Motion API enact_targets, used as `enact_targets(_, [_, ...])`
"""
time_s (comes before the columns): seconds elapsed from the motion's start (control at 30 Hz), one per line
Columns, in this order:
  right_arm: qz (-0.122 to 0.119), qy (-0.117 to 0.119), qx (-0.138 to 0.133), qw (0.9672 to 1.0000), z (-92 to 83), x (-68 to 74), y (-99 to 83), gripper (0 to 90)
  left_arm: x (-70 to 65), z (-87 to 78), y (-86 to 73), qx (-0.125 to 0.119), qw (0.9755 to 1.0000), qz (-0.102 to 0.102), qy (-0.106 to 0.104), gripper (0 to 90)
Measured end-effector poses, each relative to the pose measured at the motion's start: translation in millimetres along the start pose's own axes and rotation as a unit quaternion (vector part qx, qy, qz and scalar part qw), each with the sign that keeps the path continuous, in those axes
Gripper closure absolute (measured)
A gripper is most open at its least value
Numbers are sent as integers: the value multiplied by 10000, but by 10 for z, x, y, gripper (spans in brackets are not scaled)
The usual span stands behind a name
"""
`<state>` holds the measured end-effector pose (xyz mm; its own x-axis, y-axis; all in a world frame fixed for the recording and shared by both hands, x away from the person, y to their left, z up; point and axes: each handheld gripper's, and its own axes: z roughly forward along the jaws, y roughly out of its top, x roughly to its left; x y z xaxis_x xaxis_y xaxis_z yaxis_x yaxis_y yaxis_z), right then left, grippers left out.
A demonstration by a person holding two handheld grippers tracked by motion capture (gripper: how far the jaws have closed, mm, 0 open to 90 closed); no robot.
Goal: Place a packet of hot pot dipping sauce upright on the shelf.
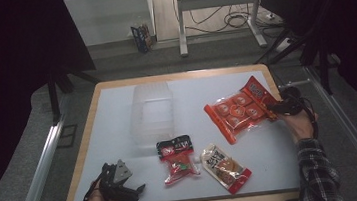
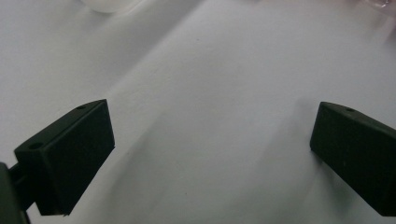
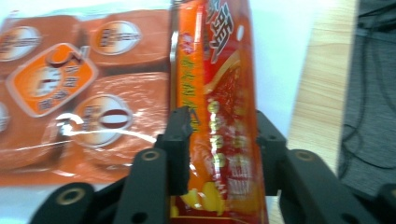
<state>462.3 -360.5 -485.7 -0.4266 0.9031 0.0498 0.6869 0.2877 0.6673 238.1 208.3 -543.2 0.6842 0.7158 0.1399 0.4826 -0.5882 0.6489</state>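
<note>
Here, glossy red-orange snack packet [image 3: 217, 121], yellow lettering, clamped upright by right hand-held gripper [image 3: 223, 140]

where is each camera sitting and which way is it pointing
High view: sits above the person's side, looking forward and down on the white-topped table; both forearms enter from below, the left gripper and right gripper.
Left gripper view: rides the left gripper, facing bare tabletop between its wide-apart jaws.
Right gripper view: rides the right gripper, facing the slim red-orange snack packet pinched between its jaws, beside the large orange multipack bag.
Shared: the high and right gripper views both show these two packs.
</note>
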Motion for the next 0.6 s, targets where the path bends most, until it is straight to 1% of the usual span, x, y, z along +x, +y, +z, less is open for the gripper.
enact_targets(0.03, [-61, 84, 40, 9999, -1, 19, 9, 677, 0, 0, 0, 0, 10000, 0, 0, 0])
enact_targets(0.07, [-61, 84, 40, 9999, -1, 19, 9, 677, 0, 1, -1, 2, 10000, 0, -4, 0])
enact_targets(0.1, [-286, -54, 138, 9995, 13, 72, 30, 668, -1, 1, -1, 3, 10000, -2, -9, 0])
enact_targets(0.13, [-345, -89, 150, 9993, 28, 79, 43, 655, -3, 1, 0, 1, 10000, 7, -4, 0])
enact_targets(0.2, [-343, -111, 159, 9992, 45, 78, 58, 651, -4, 1, 0, 1, 10000, 10, -3, 0])
enact_targets(0.23, [-333, -138, 155, 9992, 89, 63, 90, 646, -4, 2, 1, 0, 10000, 11, -7, 0])
enact_targets(0.3, [-302, -113, 150, 9994, 116, 55, 107, 647, -4, 2, 1, 0, 10000, 13, -8, 0])
enact_targets(0.37, [-257, -96, 164, 9995, 215, 39, 151, 650, -5, 2, 1, -1, 10000, 12, -7, 0])
enact_targets(0.43, [-160, -119, 156, 9997, 274, 26, 168, 682, -7, 1, 2, 0, 10000, 23, -1, 0])
enact_targets(0.5, [-20, -116, 160, 9998, 319, 0, 168, 753, -7, 1, 1, -2, 10000, 25, -3, 0])
enact_targets(0.53, [-20, -116, 160, 9998, 319, 0, 168, 753, -7, 1, 1, -2, 10000, 25, -3, 0])
enact_targets(0.57, [-27, -230, 308, 9993, 338, -14, 163, 875, -5, -1, 2, 12, 10000, 51, 3, 0])
enact_targets(0.6, [-27, -230, 308, 9993, 338, -14, 163, 875, -5, -1, 2, 12, 10000, 51, 3, 0])
